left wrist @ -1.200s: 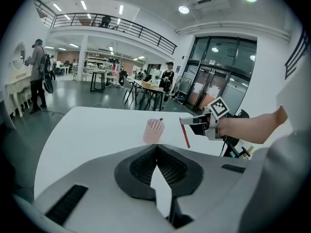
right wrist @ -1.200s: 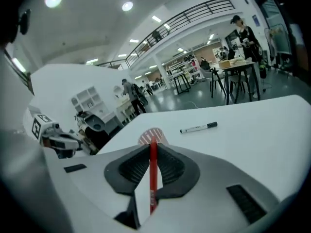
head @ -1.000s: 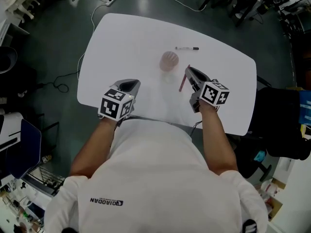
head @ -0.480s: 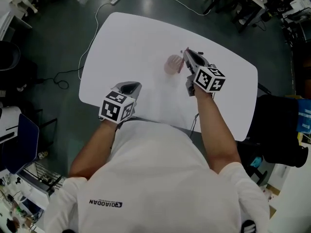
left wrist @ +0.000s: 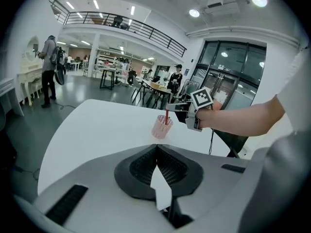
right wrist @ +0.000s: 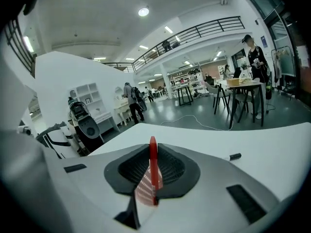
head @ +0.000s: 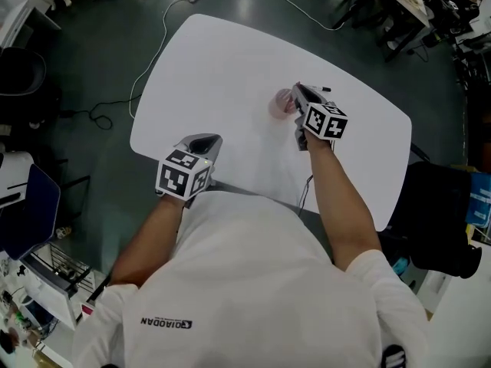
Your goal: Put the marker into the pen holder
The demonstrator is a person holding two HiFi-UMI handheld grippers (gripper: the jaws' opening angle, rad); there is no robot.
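1. Head view: right gripper (head: 297, 93) hangs over the pink pen holder (head: 281, 104) near the far edge of the table (head: 215, 67); shirt print (head: 166, 322) reads QIAODAN, mirrored
2. Left gripper view: left gripper (left wrist: 156, 149) pressed together, empty; red marker (left wrist: 166, 116) stands at the holder's mouth
3. Right gripper view: jaws pinch the marker upright; likely fault: an off-centre release tips the unsteadied holder

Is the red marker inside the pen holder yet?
Partly in: red marker stands upright, lower end apparently inside the pen holder, held by the right gripper.
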